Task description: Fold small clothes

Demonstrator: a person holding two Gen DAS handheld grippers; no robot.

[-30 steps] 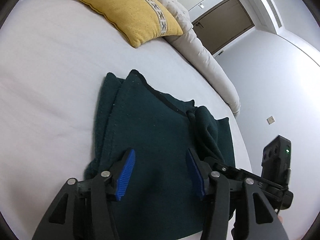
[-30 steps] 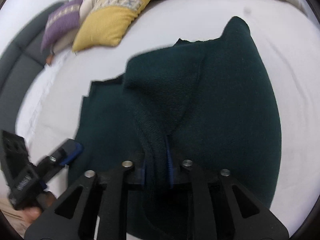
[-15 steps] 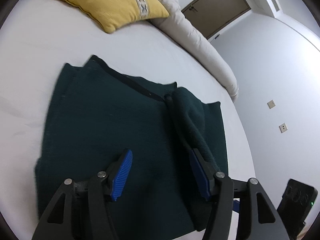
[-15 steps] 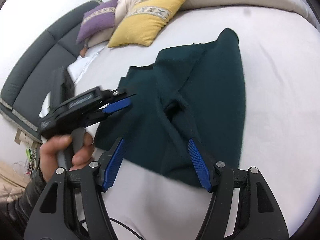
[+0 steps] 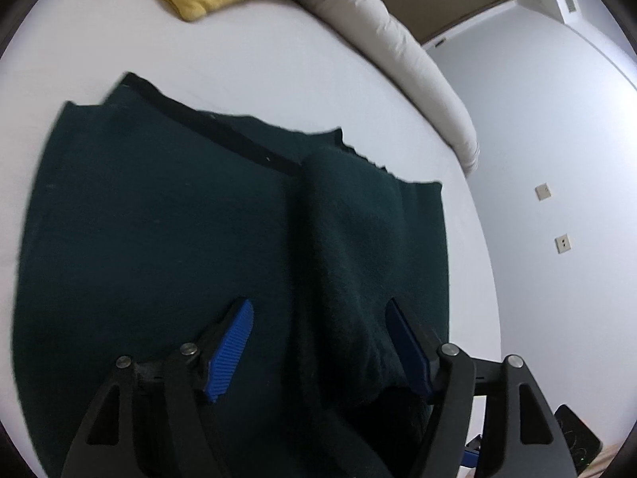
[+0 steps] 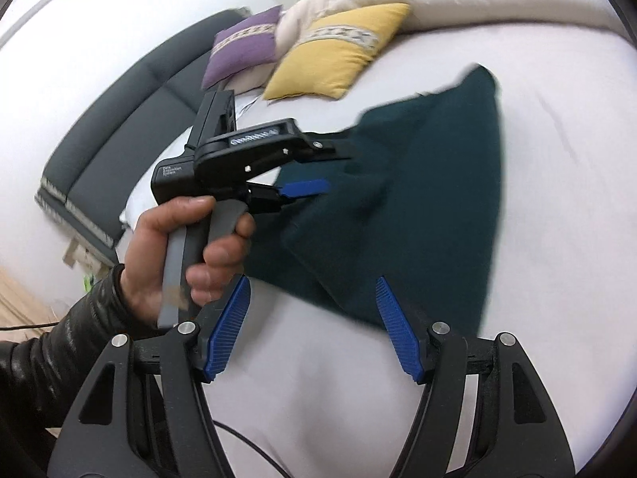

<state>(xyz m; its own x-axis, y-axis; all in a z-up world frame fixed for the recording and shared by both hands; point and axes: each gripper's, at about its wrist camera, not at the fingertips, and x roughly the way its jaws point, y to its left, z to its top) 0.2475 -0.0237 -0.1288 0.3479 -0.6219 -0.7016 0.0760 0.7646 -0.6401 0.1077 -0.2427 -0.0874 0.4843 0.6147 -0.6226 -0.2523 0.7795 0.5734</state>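
The left tool (image 5: 318,342) is wide open, low over the dark green cloth (image 5: 167,247) lying on the white bed (image 5: 247,63). The right tool (image 6: 312,324) is wide open too, holding nothing, near the cloth's edge.

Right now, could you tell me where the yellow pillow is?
The yellow pillow lies at the far end of the white bed, beyond the dark green garment, with the purple pillow to its left in the right wrist view.
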